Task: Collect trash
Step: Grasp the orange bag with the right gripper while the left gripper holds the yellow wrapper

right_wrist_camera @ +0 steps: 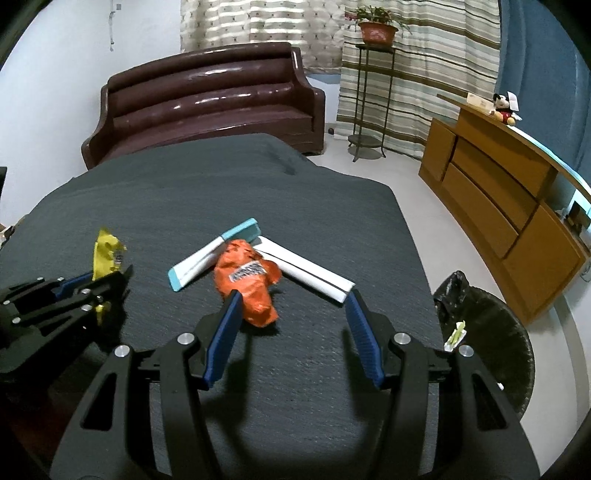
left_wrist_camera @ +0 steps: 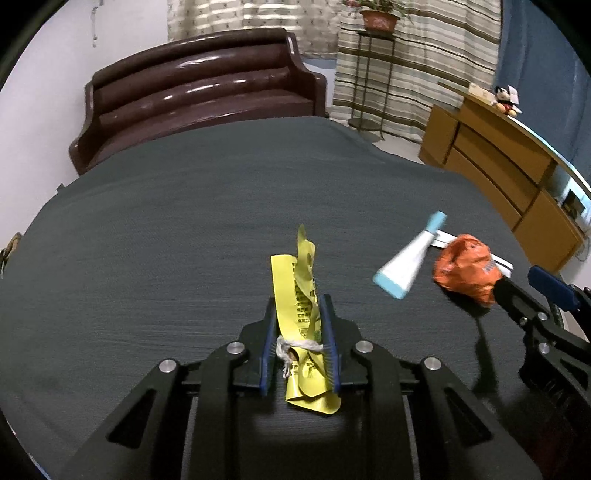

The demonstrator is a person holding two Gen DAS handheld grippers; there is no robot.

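Brown sofa (right_wrist_camera: 207,99), wooden cabinet (right_wrist_camera: 498,192) — plush toy (right_wrist_camera: 503,107) atop, potted plant (right_wrist_camera: 377,27)

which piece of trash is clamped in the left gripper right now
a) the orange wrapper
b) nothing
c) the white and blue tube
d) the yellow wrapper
d: in the left wrist view the left gripper has its blue pads pressed on the yellow wrapper, while the orange wrapper and the tube lie on the table.

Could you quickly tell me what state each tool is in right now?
Left tool: closed on the yellow wrapper.
Right tool: open, holding nothing; orange wrapper beside its left finger.
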